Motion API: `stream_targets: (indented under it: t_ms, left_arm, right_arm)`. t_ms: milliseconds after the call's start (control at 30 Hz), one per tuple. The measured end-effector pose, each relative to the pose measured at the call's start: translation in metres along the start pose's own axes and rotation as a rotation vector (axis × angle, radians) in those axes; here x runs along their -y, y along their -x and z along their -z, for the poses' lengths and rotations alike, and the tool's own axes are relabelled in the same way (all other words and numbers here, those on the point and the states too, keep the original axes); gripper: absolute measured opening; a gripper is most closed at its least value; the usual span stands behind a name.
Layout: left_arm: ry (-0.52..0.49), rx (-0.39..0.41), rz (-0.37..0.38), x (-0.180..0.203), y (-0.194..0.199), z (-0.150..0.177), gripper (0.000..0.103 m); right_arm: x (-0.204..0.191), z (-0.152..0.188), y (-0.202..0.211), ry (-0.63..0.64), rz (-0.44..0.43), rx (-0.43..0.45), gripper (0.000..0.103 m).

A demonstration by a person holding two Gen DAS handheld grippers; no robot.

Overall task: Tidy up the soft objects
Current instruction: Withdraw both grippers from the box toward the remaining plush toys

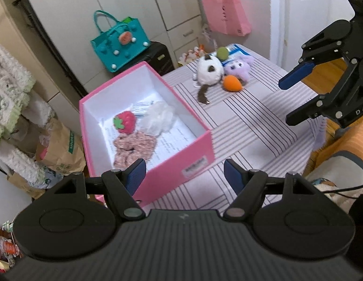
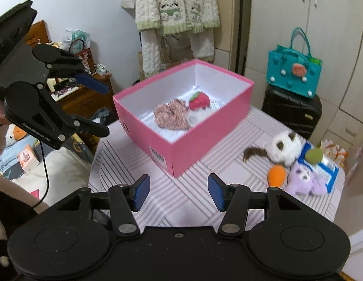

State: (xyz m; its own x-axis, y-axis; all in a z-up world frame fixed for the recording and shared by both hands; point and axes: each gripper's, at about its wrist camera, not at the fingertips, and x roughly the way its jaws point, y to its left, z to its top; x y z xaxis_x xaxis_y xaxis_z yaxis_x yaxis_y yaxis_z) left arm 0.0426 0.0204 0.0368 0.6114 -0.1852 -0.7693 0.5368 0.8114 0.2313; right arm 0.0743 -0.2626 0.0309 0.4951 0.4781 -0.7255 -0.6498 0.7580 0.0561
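Blue-padded left tongs point(image 1: 183, 175) gape wide and hold nothing, over the near corner of the pink box point(image 1: 181, 154) on the striped table point(image 1: 240, 121). The right tongs point(image 2: 179, 192), equally wide and bare, hover above the cloth. Inside the box lie a floral scrunchie point(image 1: 134, 146), a strawberry plush point(image 1: 124, 121) and a white puff point(image 1: 159, 117). Beyond, loose on the table, cluster a white-and-brown plush point(image 1: 208, 71), an orange carrot toy point(image 1: 231, 83), a purple plush point(image 1: 238, 68) and a green ball point(image 1: 222, 53).
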Motion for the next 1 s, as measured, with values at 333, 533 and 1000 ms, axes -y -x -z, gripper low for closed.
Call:
stream_targets:
  t_ms: [333, 533, 1000]
  left_arm:
    - [-0.066, -0.004, 0.034, 0.024, -0.021, -0.002, 0.073]
    - [-0.041, 0.016, 0.103, 0.033, -0.036, -0.009, 0.073]
    - [0.077, 0.179, 0.178, 0.042, -0.083, -0.040, 0.072]
  right_arm:
    - [0.018, 0.047, 0.003, -0.082, 0.027, -0.017, 0.061]
    - [0.033, 0.069, 0.001, -0.119, 0.040, -0.025, 0.063]
    - [0.077, 0.083, -0.004, -0.106, 0.137, 0.123, 0.072]
